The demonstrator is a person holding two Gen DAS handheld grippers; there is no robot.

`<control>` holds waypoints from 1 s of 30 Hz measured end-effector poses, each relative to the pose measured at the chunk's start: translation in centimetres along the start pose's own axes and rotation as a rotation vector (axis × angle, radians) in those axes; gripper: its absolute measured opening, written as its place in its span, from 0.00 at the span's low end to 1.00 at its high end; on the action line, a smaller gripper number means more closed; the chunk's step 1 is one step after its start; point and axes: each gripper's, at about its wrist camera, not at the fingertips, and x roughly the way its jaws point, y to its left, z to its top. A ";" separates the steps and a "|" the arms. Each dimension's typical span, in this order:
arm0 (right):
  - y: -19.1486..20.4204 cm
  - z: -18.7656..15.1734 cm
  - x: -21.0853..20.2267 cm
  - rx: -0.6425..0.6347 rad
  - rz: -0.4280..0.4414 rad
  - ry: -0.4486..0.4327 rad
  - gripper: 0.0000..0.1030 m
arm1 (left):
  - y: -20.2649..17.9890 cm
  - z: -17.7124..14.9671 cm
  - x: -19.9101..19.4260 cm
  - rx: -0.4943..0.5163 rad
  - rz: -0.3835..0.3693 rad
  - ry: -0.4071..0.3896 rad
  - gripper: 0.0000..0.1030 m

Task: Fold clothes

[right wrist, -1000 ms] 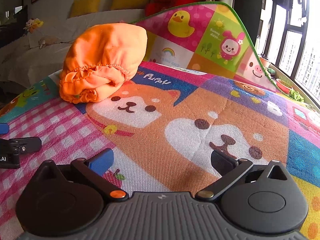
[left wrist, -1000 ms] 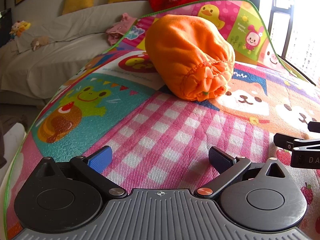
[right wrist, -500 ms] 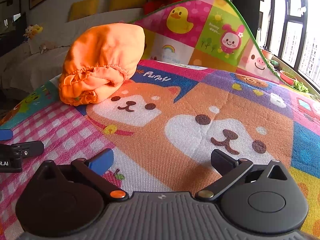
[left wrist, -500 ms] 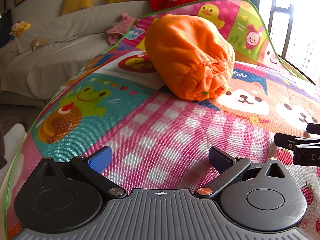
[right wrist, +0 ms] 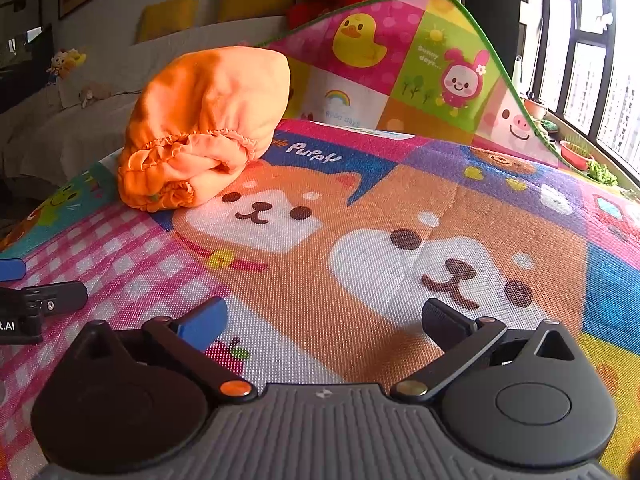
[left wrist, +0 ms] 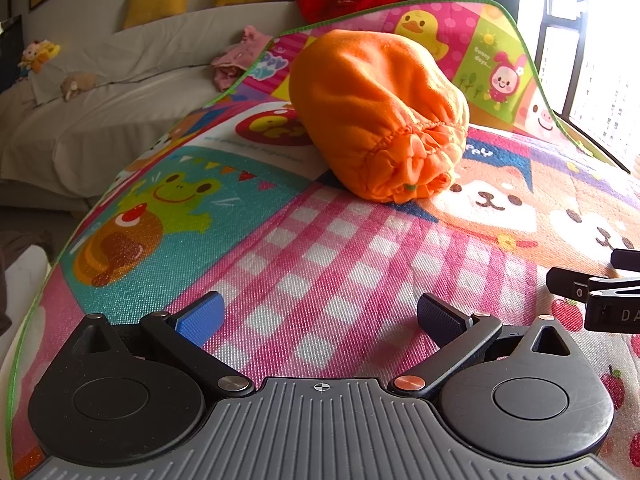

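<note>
Left wrist view. Orange garment (left wrist: pixel 376 116): bundled into a rounded lump, gathered elastic hem facing the camera, resting on the play mat (left wrist: pixel 320 264) where the pink check panel meets the dog-face panel. Left gripper (left wrist: pixel 320 316): low over the pink check, well short of the garment, fingers spread wide with nothing between them; one blue pad (left wrist: pixel 202 316) and one dark pad (left wrist: pixel 440 316) visible. Right gripper (left wrist: pixel 600 296): black parts only, entering at the right edge, beside the left gripper and apart from the garment. Far edge of the mat curls upward behind the garment, showing duck and bunny panels. Beyond the garment to the left: sofa (left wrist: pixel 120 92) under a pale cover, yellow cushions (left wrist: pixel 160 4), a pink cloth (left wrist: pixel 236 60).

Right wrist view. Orange garment (right wrist: pixel 204 128): same bundle, seen up and to the left, its hem end touching the mat beside the first dog face. Right gripper (right wrist: pixel 324 316): over the orange dog panel, fingers released and wide apart, empty. Left gripper (right wrist: pixel 40 300): black finger and blue pad at the left edge, on the garment's near side, not touching it. Window (right wrist: pixel 592 60): far right of the garment.
</note>
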 end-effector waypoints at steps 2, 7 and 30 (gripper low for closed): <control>-0.1 0.0 0.0 0.001 0.001 0.000 1.00 | 0.1 0.0 0.0 -0.003 -0.002 -0.002 1.00; -0.3 0.0 -0.1 0.003 0.004 0.000 1.00 | 0.0 0.0 0.0 -0.003 -0.001 -0.003 1.00; -0.1 0.0 -0.1 0.001 0.004 -0.001 1.00 | -0.1 0.0 0.1 0.004 0.010 -0.002 1.00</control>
